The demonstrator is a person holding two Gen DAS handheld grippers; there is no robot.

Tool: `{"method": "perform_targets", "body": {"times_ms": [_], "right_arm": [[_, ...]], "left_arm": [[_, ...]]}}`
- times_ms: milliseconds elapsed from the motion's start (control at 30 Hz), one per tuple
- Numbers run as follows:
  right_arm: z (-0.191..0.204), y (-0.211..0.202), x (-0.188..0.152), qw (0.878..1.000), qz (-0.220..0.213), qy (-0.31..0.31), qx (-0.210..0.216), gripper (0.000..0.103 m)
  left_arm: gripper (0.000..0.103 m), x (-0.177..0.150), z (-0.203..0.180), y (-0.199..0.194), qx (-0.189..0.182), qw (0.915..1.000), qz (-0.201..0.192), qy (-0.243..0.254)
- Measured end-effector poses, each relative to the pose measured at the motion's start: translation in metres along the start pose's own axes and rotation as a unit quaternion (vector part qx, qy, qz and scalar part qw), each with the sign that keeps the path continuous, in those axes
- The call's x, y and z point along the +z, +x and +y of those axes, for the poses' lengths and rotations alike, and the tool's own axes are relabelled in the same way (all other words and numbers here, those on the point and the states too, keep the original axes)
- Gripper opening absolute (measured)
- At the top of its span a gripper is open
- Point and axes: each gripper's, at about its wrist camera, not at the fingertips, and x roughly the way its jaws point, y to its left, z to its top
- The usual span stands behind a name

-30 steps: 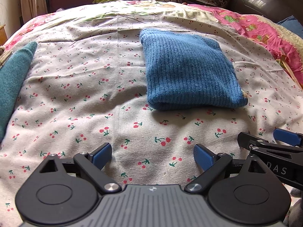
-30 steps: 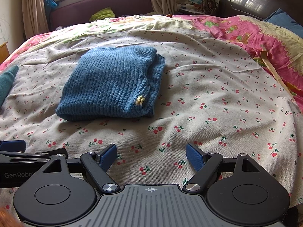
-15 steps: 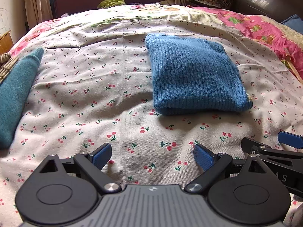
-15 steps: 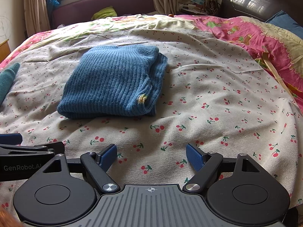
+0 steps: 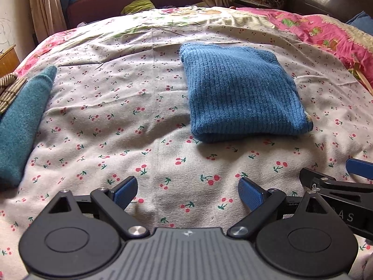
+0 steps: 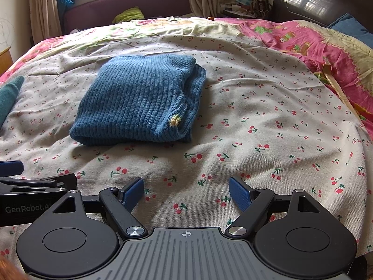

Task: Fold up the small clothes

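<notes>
Both claws, left point(image 5: 187, 192) and right point(image 6: 186, 192), have backed away released and empty from the folded blue ribbed-knit sweater point(image 6: 137, 100) on the cherry-print bedsheet point(image 6: 268, 128); fold looks finished.

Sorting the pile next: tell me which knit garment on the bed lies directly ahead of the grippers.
The blue ribbed sweater, folded into a square mid-bed. The teal garment lies apart at the far left edge.

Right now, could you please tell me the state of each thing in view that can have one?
blue sweater: folded, lying flat on the bedsheet, untouched.
teal garment: lying at the sheet's left edge, fold unclear.
left gripper: open, empty, above the sheet.
right gripper: open, empty, short of the sweater.
</notes>
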Motion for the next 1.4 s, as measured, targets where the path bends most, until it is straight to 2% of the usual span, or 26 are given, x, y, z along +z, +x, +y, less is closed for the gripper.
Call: {"method": "perform_targets", "body": {"times_ms": [1400], "right_arm": [[0.0,0.0001,0.0,1.0,0.0,-0.001,0.0,0.082]], "left_arm": [[0.102,-0.0005,-0.0002,-0.0004,0.003,1.0,0.002,-0.001]]}}
